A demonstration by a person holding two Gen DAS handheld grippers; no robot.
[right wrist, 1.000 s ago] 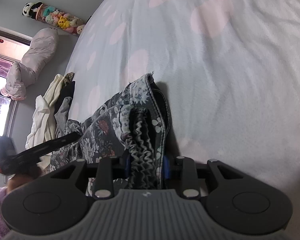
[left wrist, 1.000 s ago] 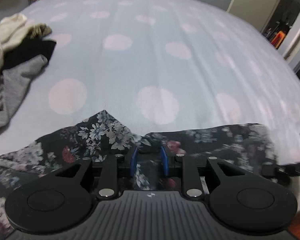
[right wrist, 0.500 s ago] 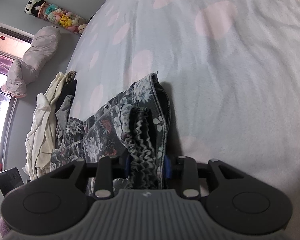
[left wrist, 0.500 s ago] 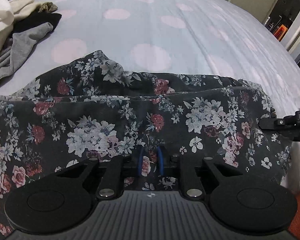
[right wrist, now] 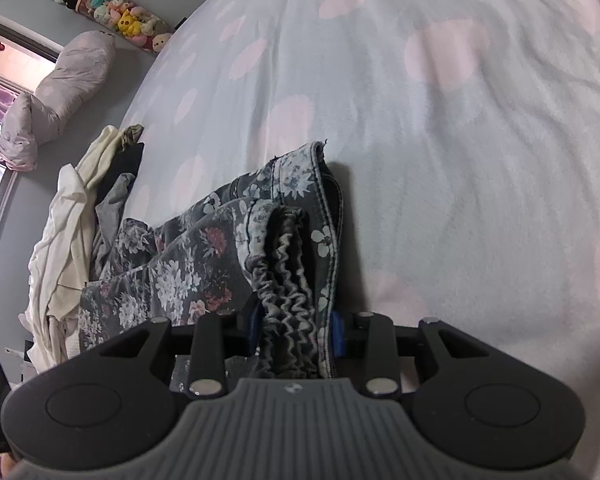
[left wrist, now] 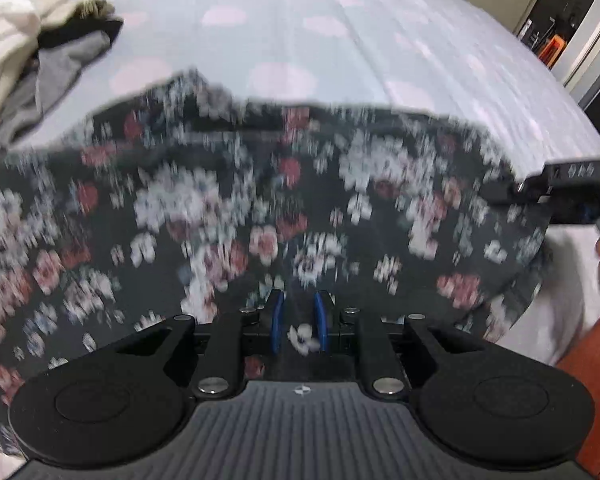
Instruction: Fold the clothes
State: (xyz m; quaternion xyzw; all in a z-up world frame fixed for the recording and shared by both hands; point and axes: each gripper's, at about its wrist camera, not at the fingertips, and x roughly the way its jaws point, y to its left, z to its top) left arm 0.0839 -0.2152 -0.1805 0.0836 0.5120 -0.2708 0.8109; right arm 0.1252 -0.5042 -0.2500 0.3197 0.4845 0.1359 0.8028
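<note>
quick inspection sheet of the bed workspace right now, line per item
surface: bed sheet, pale blue with pink dots, lightly wrinkled
job's things: floral garment, dark, spread out, elastic waistband bunched at one end
clutter: pile of clothes, cream, grey and black, beside the garment
grippers: left gripper shut on floral fabric; right gripper shut on the waistband
cables: nothing seen
surroundings: plush toys and pillow at the bed's far edge; doorway

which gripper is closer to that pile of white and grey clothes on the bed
Left. The left gripper grips the floral garment on the side toward the pile; the right gripper clamps the garment's elastic waistband at the far end.
</note>
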